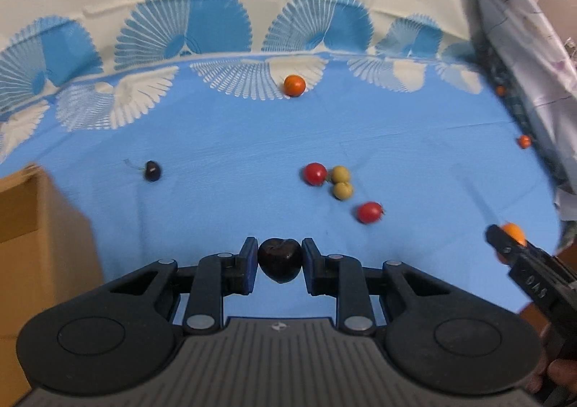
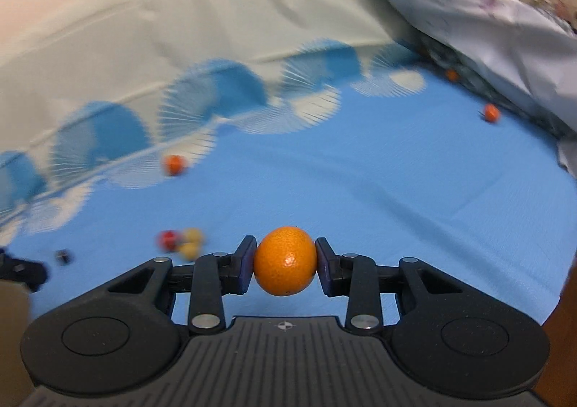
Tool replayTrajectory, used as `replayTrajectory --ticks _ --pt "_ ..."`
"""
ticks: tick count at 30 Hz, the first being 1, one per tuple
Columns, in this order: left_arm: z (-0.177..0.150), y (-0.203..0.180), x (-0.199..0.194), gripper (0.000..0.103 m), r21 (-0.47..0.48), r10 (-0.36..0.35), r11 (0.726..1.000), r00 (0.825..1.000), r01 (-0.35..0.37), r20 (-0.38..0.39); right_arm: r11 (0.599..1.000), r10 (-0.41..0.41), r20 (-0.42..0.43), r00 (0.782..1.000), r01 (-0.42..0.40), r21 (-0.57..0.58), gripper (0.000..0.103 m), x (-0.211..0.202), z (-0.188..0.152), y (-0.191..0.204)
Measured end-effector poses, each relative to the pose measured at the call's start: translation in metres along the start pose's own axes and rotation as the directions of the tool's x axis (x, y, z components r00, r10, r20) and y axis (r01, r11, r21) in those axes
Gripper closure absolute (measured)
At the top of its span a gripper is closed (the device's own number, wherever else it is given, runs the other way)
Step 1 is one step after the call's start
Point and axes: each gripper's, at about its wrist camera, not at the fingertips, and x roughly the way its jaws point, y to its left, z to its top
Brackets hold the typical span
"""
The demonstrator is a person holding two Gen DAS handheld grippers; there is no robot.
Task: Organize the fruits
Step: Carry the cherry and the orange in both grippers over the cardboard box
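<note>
My left gripper (image 1: 279, 261) is shut on a dark cherry (image 1: 279, 260), held above the blue cloth (image 1: 234, 154). My right gripper (image 2: 285, 261) is shut on a small orange (image 2: 285, 260), also lifted off the cloth; it shows at the right edge of the left wrist view with the orange (image 1: 515, 232). On the cloth lie two red tomatoes (image 1: 315, 173) (image 1: 369, 212), two green fruits (image 1: 340, 174) (image 1: 342, 190), another dark cherry (image 1: 152, 171) and an orange fruit (image 1: 294, 85) farther back. The same cluster (image 2: 180, 241) looks blurred in the right wrist view.
A cardboard box (image 1: 32, 244) stands at the left. A crumpled pale quilt (image 1: 523, 46) rises along the right side, with two small orange fruits (image 1: 524, 141) (image 1: 500, 90) at its foot. The cloth's white patterned border (image 1: 180, 28) runs across the back.
</note>
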Motion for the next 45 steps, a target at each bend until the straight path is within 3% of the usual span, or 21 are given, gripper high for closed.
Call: replayTrajectory --ticks 2,6,13,18,24,32,45 --pt "-0.011 0.008 -0.029 0.074 0.000 -0.021 1.000 1.000 0.021 0.013 0.998 0.064 -0.003 0.998 -0.064 -0.010 0.066 -0.027 -0.003 0.018" --pt "-0.035 0.032 -0.089 0.074 0.003 0.008 1.000 0.998 -0.009 0.060 0.978 0.206 -0.028 0.978 -0.207 -0.038 0.066 -0.076 -0.016 0.056" --pt "-0.102 0.091 -0.180 0.074 -0.066 0.113 0.992 0.989 -0.107 0.094 0.896 0.417 -0.090 0.904 -0.425 -0.124 0.066 -0.155 -0.047 0.127" --pt "-0.156 0.130 -0.219 0.074 -0.162 0.188 0.971 0.981 -0.178 0.046 0.837 0.496 -0.125 0.859 -0.512 -0.196 0.066 -0.199 -0.072 0.169" --pt "-0.211 0.164 -0.259 0.074 -0.262 0.222 0.943 0.974 -0.203 0.045 0.791 0.533 -0.171 0.829 -0.560 -0.247 0.066 -0.235 -0.095 0.197" --pt "-0.254 0.184 -0.283 0.074 -0.331 0.228 0.923 0.972 -0.197 0.057 0.765 0.535 -0.158 0.830 -0.555 -0.328 0.066 -0.261 -0.099 0.216" --pt "-0.256 0.194 -0.281 0.074 -0.357 0.210 0.918 0.975 -0.174 0.066 0.751 0.521 -0.177 0.835 -0.547 -0.370 0.066 -0.258 -0.102 0.231"
